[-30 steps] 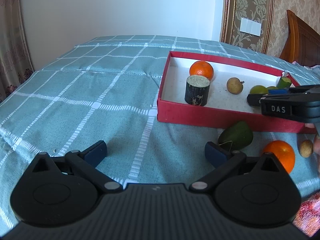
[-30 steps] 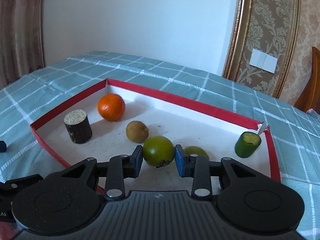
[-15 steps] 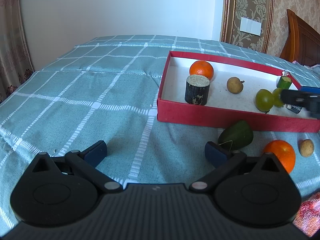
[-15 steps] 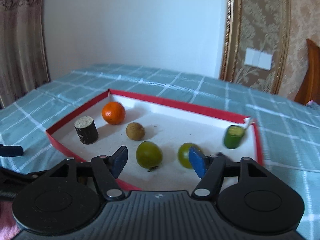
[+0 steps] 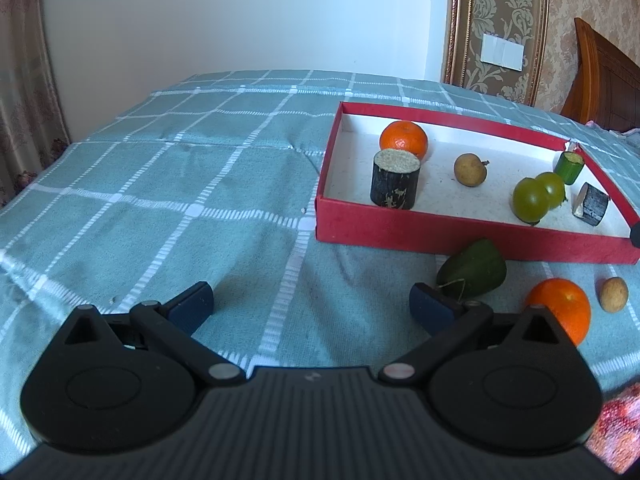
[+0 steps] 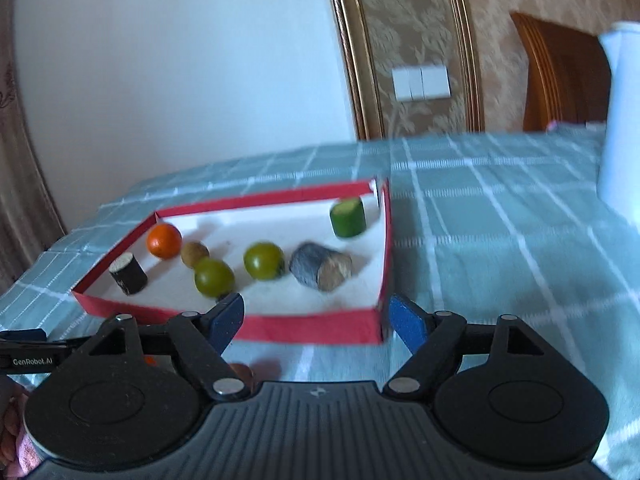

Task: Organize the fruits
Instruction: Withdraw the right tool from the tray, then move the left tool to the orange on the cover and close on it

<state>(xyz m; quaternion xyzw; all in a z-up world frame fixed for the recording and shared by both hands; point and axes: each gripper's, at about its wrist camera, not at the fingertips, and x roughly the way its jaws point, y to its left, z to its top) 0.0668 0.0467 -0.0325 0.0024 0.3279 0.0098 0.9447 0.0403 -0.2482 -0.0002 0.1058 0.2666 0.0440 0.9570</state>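
the right gripper had just been opening, nothing between its jaws, outside the red box. the left gripper gaped empty. on the cloth, the orange looked firm, rounded, best pinched across its middle.

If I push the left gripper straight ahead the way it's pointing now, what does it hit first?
Probably just the checked bedspread: the open left gripper aims down at bare cloth. The red box and green fruit sit off to its right, though depth is uncertain.

Two oranges; two green fruits — three stubby cylinders; one red tray.
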